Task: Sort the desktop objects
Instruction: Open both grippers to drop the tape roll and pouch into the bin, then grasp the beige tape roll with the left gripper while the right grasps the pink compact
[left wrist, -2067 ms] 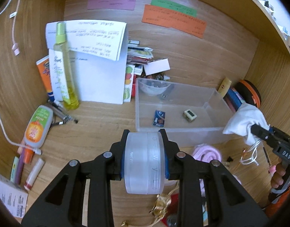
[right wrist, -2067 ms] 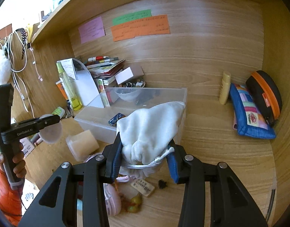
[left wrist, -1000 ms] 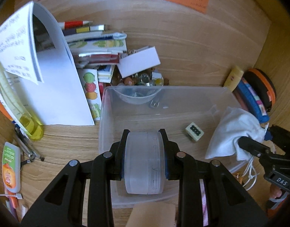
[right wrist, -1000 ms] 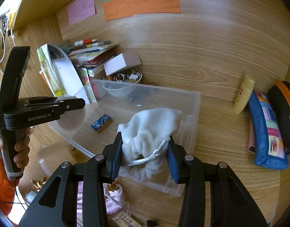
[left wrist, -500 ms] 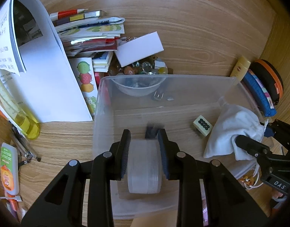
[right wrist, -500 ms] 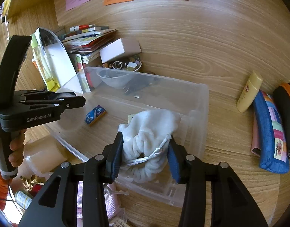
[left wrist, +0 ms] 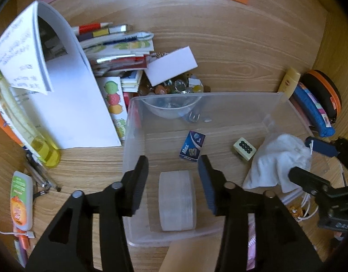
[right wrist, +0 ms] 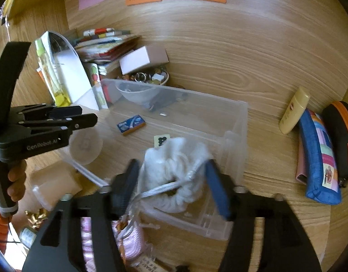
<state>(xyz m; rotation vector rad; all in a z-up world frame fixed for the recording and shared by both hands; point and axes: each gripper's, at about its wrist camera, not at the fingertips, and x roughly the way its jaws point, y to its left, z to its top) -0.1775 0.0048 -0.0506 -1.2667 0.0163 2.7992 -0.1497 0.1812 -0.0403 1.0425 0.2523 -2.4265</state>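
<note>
Round frosted container (left wrist: 176, 200) now lying on its side on the floor of the clear bin (left wrist: 237, 97), near the front wall, between the spread fingers of the left gripper (left wrist: 175, 175) and touching neither. Half a second ago still clamped there; fingers now wide, so released. Translucent, ribbed side, flat cap face seen in the right wrist view (right wrist: 85, 146). Likely to roll a little, being round.

White drawstring pouch (right wrist: 174, 172) also just let go: right gripper (right wrist: 171, 181) fingers wide apart where a moment ago pinched on it. Pouch slumped in the bin's right front corner, soft and crumpled, cord loop trailing toward the front wall; cannot tell whether the cord hangs over the rim. Image blurred here.

Meaning for the task: two more things sorted into the bin, both grippers free for the next pick.

Already in the bin: small blue box (left wrist: 192, 146), green-dotted tile (left wrist: 244, 149), clear bowl (left wrist: 171, 106) at the back.

Outside on the desk (left wrist: 230, 52): paper stack (left wrist: 69, 104), yellow bottle (left wrist: 26, 127), orange-label tube (left wrist: 21, 200), pencil case (right wrist: 319, 156), pink item (right wrist: 128, 238) by the bin's front.
</note>
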